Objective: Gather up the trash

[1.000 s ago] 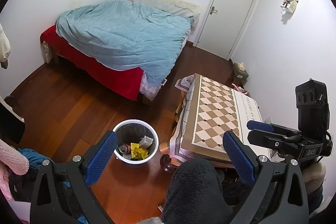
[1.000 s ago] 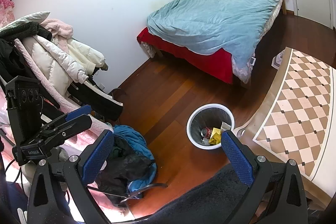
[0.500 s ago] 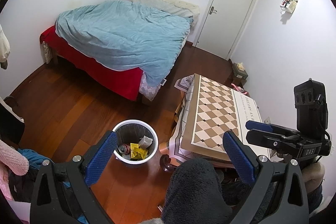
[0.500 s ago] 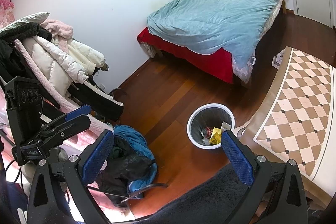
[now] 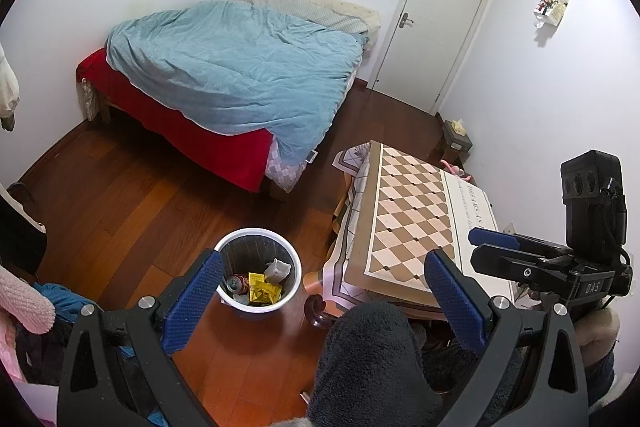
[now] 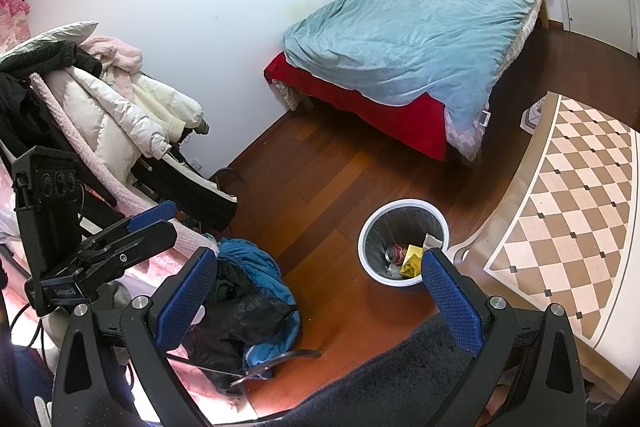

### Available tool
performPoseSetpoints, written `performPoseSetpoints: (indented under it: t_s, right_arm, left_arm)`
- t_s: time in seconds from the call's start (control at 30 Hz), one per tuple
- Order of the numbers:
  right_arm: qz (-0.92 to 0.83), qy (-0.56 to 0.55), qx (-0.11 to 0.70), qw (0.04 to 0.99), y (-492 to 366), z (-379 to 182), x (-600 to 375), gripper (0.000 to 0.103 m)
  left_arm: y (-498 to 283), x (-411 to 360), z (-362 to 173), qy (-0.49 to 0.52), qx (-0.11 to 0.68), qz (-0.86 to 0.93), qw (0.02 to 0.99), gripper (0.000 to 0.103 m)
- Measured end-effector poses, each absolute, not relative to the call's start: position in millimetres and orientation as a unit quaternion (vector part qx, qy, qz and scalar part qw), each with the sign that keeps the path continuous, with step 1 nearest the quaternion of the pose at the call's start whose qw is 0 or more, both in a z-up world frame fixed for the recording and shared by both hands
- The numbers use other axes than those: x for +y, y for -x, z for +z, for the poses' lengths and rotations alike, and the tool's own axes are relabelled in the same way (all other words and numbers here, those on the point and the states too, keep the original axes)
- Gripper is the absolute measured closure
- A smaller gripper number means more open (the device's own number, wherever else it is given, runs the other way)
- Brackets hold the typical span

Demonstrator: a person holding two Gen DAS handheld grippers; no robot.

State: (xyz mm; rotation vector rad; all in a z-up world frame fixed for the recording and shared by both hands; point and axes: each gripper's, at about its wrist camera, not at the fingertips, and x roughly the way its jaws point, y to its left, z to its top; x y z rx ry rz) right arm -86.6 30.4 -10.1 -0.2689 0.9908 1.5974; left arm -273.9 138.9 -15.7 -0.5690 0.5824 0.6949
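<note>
A white-rimmed trash bin stands on the wooden floor, with a yellow packet, a red can and a white carton inside. My left gripper hovers high above the floor, open and empty, with the bin just inside its left finger. My right gripper is also open and empty, and the bin sits beside its right finger. Each gripper shows in the other's view, the right one over the table edge and the left one over the clothes.
A table with a checkered cloth stands right of the bin. A bed with a blue duvet fills the far side, and a white door is shut. Coats and a clothes pile crowd the left. A dark fuzzy sleeve is below.
Almost nothing: the right gripper has drifted slightly left in the left wrist view. Both grippers stay open and the bin has not moved.
</note>
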Motion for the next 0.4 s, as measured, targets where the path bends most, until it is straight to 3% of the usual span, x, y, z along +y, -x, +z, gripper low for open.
performPoseSetpoints:
  t_s: [0.4]
  right_arm:
    - [0.684, 0.115, 0.424, 0.582, 87.2, -10.4, 30.3, 0.0]
  left_arm:
    - [273.6, 137.0, -16.4, 0.272, 0.274, 0.325, 0.863, 0.0]
